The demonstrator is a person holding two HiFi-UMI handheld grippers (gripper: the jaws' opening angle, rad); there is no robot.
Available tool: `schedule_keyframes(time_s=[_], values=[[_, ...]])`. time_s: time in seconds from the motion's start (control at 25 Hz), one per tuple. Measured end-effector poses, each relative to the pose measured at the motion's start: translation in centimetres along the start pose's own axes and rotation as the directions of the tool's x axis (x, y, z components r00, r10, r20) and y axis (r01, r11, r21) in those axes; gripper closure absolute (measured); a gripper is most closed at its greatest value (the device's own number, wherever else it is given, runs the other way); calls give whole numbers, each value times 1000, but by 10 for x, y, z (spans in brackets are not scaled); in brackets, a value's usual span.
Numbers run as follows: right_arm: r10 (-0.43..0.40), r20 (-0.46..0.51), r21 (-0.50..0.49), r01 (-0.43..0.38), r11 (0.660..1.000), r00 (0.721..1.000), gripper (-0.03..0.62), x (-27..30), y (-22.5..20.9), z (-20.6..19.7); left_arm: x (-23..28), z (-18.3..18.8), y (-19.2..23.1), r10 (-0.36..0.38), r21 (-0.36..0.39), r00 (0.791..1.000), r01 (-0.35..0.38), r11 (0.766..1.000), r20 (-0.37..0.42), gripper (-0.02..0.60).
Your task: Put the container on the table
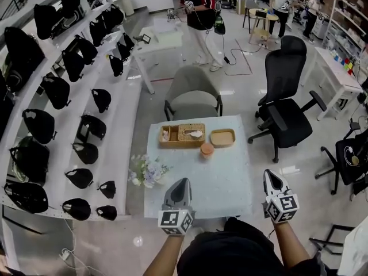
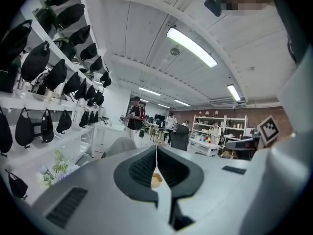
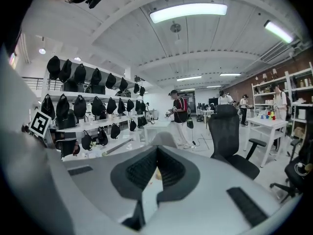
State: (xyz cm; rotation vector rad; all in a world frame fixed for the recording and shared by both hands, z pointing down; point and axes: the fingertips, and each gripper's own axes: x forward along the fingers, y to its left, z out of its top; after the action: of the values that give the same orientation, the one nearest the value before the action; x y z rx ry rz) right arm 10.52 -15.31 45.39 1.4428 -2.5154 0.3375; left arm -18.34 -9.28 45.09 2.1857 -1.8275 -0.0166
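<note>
A shallow tan container (image 1: 222, 137) sits on the pale table (image 1: 221, 183) at its far right. A small round orange container (image 1: 207, 149) stands just in front of it. My left gripper (image 1: 183, 183) hovers over the table's near left part, jaws shut with nothing in them. My right gripper (image 1: 269, 174) hangs beyond the table's near right corner, also shut and empty. In the left gripper view the jaws (image 2: 156, 151) meet at the tips; in the right gripper view they (image 3: 156, 153) do the same. Both grippers point level across the room.
A wooden tray (image 1: 182, 135) with compartments lies at the table's far left, and a bunch of pale flowers (image 1: 146, 171) at its left edge. A grey armchair (image 1: 192, 94) stands behind the table, a black office chair (image 1: 284, 111) to the right. Shelves of black bags (image 1: 69, 96) line the left.
</note>
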Motion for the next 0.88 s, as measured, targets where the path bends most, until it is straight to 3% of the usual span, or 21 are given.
schedule_keyframes(time_s=[0.16, 0.88], values=[[-32, -14, 7, 32, 999, 999, 595, 2, -15, -3, 5, -2, 0, 8, -13, 1000, -8, 1000, -4, 572], [-13, 25, 33, 12, 999, 1000, 595, 18, -80, 6, 52, -14, -24, 53, -17, 997, -54, 998, -52, 572]])
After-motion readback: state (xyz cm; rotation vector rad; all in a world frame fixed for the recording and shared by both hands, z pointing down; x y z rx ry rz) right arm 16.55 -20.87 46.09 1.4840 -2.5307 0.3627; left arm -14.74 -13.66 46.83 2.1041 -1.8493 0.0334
